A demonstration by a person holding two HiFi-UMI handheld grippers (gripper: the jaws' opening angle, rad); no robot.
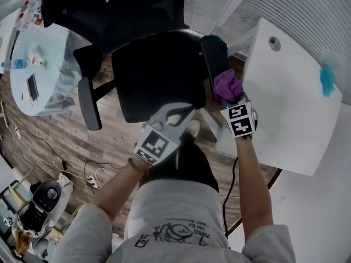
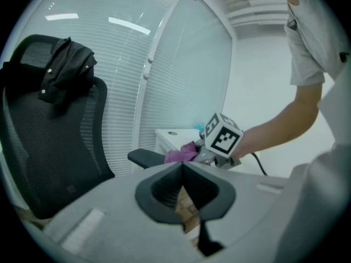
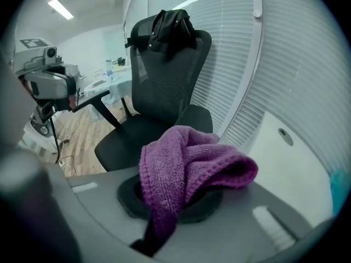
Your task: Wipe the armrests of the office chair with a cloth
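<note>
Closest to the head camera, a grey shirt (image 1: 175, 223) is seen, printed with a dark drawing and a line of writing too small to be read. Beyond it a black office chair (image 1: 159, 75) is set on wood flooring, with a white desk (image 1: 290, 103) just beside its right side and a pale round table (image 1: 38, 64) on the other side. A dark jacket (image 3: 170, 26) is draped over the mesh backrest. The left armrest (image 1: 89, 103) is left untouched, well apart from both grippers.

The left gripper (image 2: 184, 188) is held over the seat's front edge; its jaws are pressed together with nothing between them. The right gripper (image 3: 175, 196) is clamped on a purple cloth (image 3: 186, 169), which is bunched over the jaws and held at the near end of the right armrest (image 1: 214, 56), seemingly touching it. Black-and-white square markers are carried on each gripper's cube (image 1: 239, 119). A phone (image 1: 33, 86) is laid on the round table.
</note>
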